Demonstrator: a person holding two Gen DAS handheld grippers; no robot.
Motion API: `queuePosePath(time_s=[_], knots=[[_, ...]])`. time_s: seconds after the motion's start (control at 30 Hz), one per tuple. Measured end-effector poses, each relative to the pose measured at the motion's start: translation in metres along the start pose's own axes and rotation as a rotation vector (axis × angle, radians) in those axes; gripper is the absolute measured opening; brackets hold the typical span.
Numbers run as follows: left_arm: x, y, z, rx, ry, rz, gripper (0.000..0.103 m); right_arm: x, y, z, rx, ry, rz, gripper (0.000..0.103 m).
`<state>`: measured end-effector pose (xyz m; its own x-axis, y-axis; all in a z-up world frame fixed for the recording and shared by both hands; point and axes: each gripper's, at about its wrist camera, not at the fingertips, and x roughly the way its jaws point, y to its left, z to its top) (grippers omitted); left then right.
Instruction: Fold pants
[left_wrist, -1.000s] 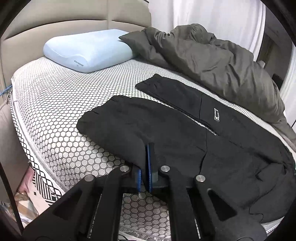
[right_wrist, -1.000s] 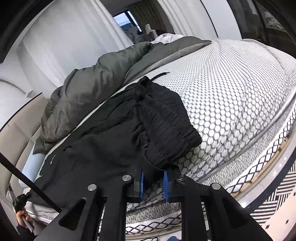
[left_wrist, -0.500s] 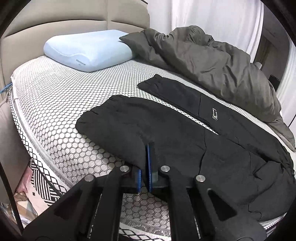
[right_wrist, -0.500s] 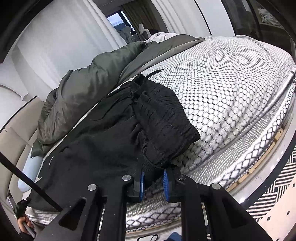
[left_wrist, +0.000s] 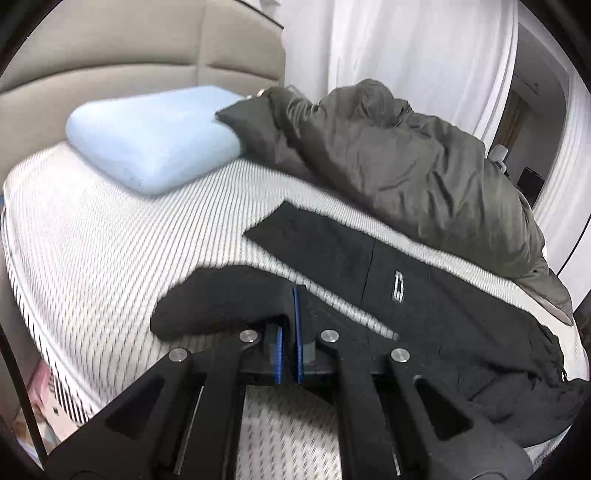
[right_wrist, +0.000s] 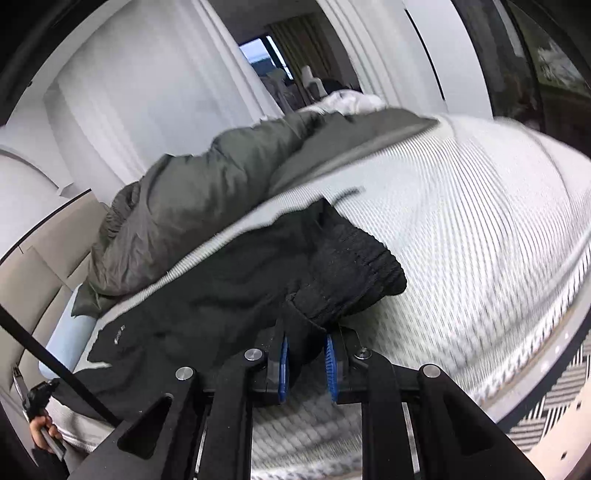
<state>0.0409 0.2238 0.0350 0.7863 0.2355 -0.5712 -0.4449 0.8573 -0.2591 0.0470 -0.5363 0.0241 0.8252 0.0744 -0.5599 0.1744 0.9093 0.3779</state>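
Note:
Black pants (left_wrist: 424, 306) lie across the bed, one leg stretching toward the pillow, a small white logo on the far leg. My left gripper (left_wrist: 293, 302) is shut on the near leg's edge, and that leg (left_wrist: 229, 299) hangs lifted off the mattress with a shadow under it. In the right wrist view the pants (right_wrist: 229, 280) show their ribbed waistband (right_wrist: 354, 266) bunched up. My right gripper (right_wrist: 306, 350) is shut on the waistband's near edge, black cloth filling the gap between the blue pads (right_wrist: 282, 354).
The bed (left_wrist: 110, 251) has a white honeycomb-patterned cover. A light blue pillow (left_wrist: 155, 136) lies by the beige headboard. A rumpled grey duvet (left_wrist: 406, 162) runs along the far side. White curtains hang behind. A hand (right_wrist: 40, 432) holds the other gripper's handle at the lower left.
Both grippers have risen, lifting the near leg edge and the waistband off the mattress. The views are now blurred by the motion.

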Motion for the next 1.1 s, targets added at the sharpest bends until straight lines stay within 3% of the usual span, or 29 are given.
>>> queuePosePath(time_s=[0.23,0.43,0.5,0.57,0.6,0.63,0.67,0.7,0.73,0.87,1.1], knots=[[0.063,-0.040,0.081,0.020,0.034,0.002,0.002,0.054,0.051,0.080,-0.055,0.005,-0.019,0.015],[0.168,-0.075,0.135,0.063,0.106,0.104,0.003,0.160,0.084,0.154,-0.050,0.055,-0.057,0.015],[0.201,-0.082,0.143,0.077,0.153,0.106,0.012,0.204,0.087,0.168,-0.029,0.076,-0.106,0.022],[0.229,-0.084,0.144,0.100,0.218,0.163,0.051,0.240,0.084,0.172,-0.010,0.120,-0.206,0.049],[0.233,-0.082,0.143,0.094,0.230,0.170,0.059,0.247,0.081,0.172,0.027,0.123,-0.235,0.056],[0.230,-0.079,0.140,0.078,0.216,0.133,0.072,0.248,0.079,0.169,0.062,0.122,-0.226,0.063],[0.226,-0.076,0.138,0.068,0.207,0.105,0.089,0.246,0.078,0.165,0.091,0.112,-0.173,0.071],[0.221,-0.073,0.134,0.061,0.198,0.077,0.096,0.244,0.080,0.161,0.091,0.108,-0.141,0.078],[0.214,-0.071,0.130,0.063,0.187,0.057,0.102,0.241,0.084,0.157,0.078,0.102,-0.126,0.091],[0.187,-0.058,0.105,0.023,0.199,-0.010,0.102,0.223,0.096,0.136,0.018,0.108,-0.116,0.099],[0.130,-0.033,0.041,-0.135,0.208,-0.138,0.102,0.160,0.100,0.085,-0.014,0.094,-0.004,0.102]])
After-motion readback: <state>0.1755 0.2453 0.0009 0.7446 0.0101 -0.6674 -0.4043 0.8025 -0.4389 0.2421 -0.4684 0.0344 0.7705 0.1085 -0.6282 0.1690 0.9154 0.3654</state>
